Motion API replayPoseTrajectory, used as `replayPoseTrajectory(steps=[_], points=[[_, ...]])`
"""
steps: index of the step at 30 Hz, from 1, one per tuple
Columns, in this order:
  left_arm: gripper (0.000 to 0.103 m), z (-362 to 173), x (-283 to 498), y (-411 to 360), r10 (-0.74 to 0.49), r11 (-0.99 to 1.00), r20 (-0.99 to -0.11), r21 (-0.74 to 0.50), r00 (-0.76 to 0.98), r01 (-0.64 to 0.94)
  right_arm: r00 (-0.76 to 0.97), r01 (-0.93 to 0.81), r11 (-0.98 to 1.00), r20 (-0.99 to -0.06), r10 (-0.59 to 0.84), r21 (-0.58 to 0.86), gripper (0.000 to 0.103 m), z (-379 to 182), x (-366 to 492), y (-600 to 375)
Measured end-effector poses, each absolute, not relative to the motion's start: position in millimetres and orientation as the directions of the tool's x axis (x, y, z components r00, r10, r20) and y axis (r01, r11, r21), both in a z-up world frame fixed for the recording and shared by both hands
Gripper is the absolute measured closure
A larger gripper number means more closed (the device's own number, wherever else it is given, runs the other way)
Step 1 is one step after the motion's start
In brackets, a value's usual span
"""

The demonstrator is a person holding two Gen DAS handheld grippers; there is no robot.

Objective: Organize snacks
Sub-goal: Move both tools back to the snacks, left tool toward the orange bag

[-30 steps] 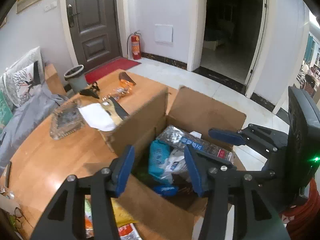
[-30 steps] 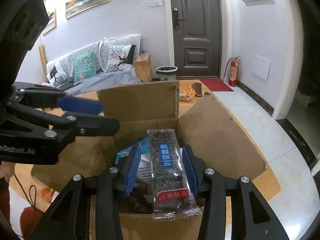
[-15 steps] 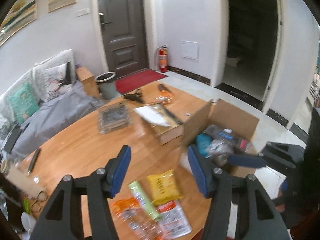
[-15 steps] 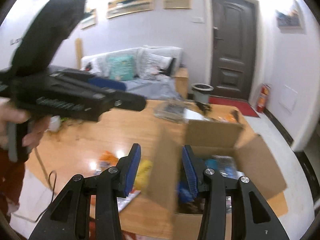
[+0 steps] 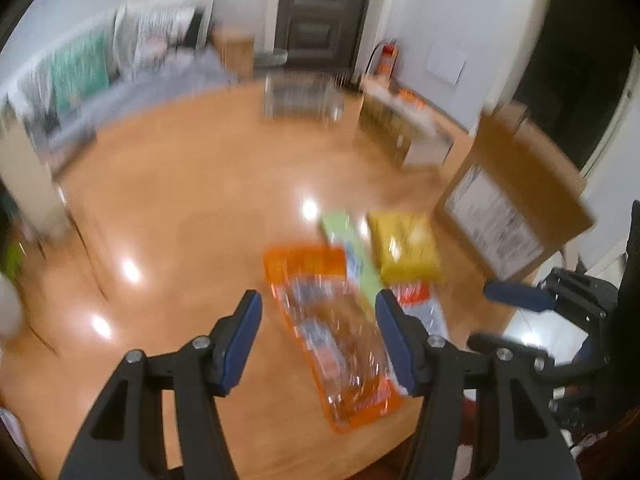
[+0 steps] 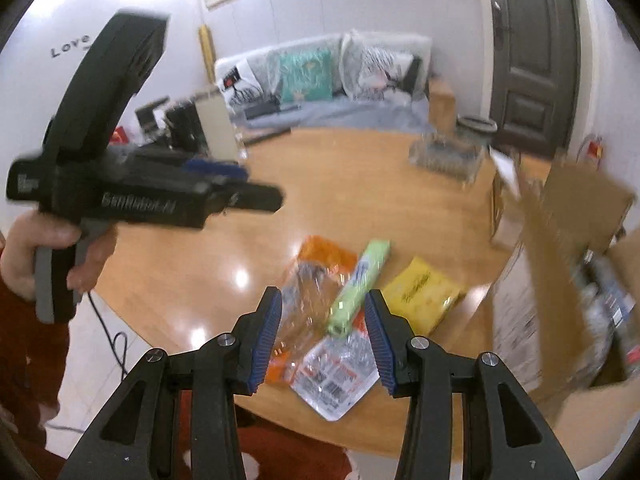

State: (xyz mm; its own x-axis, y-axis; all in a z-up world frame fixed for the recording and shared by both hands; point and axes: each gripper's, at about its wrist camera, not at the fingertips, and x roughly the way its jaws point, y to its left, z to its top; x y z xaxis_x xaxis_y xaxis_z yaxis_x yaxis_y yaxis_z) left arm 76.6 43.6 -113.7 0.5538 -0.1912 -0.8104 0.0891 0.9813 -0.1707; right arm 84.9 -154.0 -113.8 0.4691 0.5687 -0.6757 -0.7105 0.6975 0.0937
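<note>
Several snack packs lie near the front edge of the wooden table: an orange-edged clear bag, a green tube pack, a yellow bag and a white and red pouch. The open cardboard box stands to their right with packs inside. My left gripper is open and empty above the orange bag. My right gripper is open and empty above the packs.
A small open carton and a glass tray sit further back on the table. A sofa with cushions and a dark door lie behind. The left wrist view is blurred.
The right gripper let go of the dark seaweed pack into the box and is now empty. Both grippers swung left from the box to above the packs on the table.
</note>
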Motion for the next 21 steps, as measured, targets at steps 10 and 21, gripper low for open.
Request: replayPoseTrajectory(steps=[10,21], points=[[0.028,-177,75,6,-0.239,0.971,-0.851,-0.224,0.468,0.088,0.493,-0.615,0.785,-0.741,0.455,0.074,0.064,-190,100,-168],[0.021,-186,93,-8,-0.130,0.991,-0.864,-0.129,0.486,0.036,0.512,-0.574,0.815,-0.745,0.429,0.075,0.064,-200,102,-184]])
